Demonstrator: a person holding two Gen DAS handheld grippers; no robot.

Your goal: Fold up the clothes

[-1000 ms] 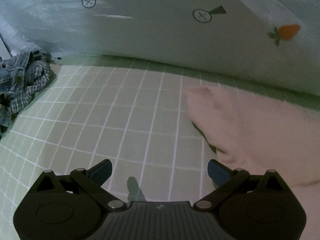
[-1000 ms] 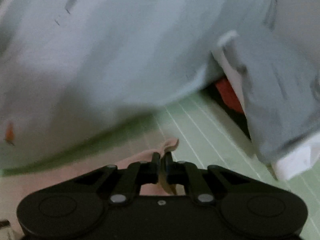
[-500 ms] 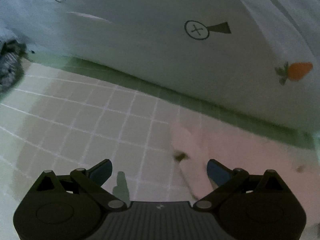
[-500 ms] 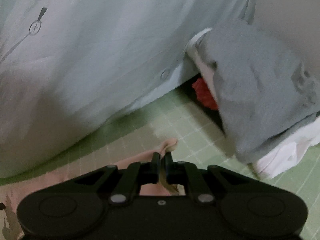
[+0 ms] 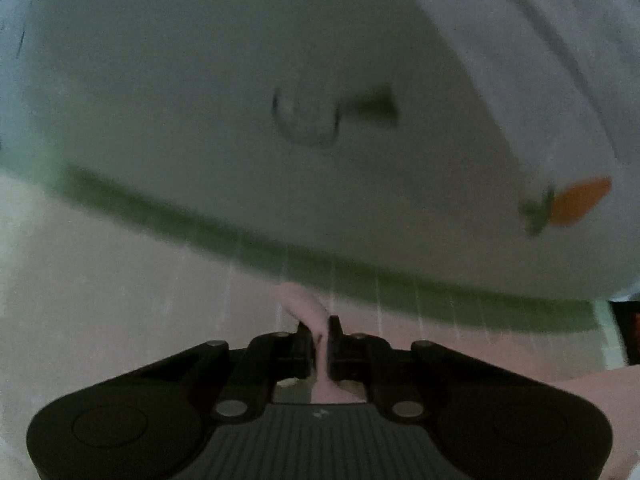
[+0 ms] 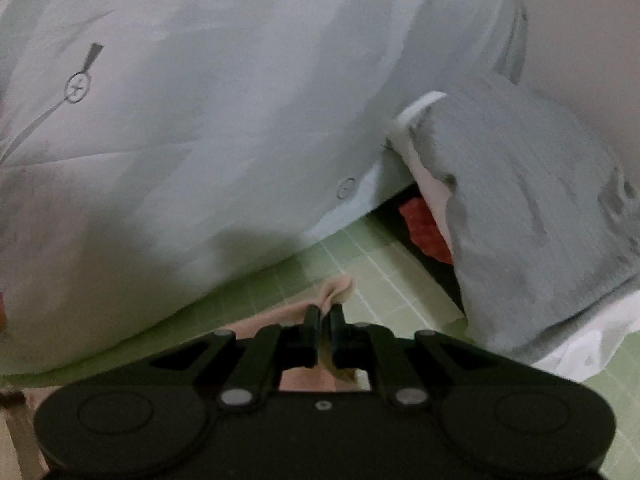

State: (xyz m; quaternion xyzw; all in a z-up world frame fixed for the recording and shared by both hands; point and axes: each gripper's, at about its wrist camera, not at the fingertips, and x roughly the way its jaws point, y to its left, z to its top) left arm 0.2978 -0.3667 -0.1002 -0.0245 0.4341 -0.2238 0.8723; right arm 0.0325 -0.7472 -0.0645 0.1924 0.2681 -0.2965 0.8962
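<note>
A pale pink garment lies on the green checked sheet. In the left wrist view a fold of it stands up between the fingers of my left gripper, whose jaws are closing and pinch the cloth. In the right wrist view my right gripper is shut on another corner of the pink garment, which bunches up just past the fingertips. Most of the garment is hidden under the grippers' bodies. The left view is blurred.
A big white quilt with a carrot print fills the back of both views. A grey pillow leans at the right, with something red in the dark gap beside it.
My left gripper slid right over the sheet to the pink garment's edge and its jaws went from wide open to pinched on the cloth. The right gripper kept its hold and hardly moved.
</note>
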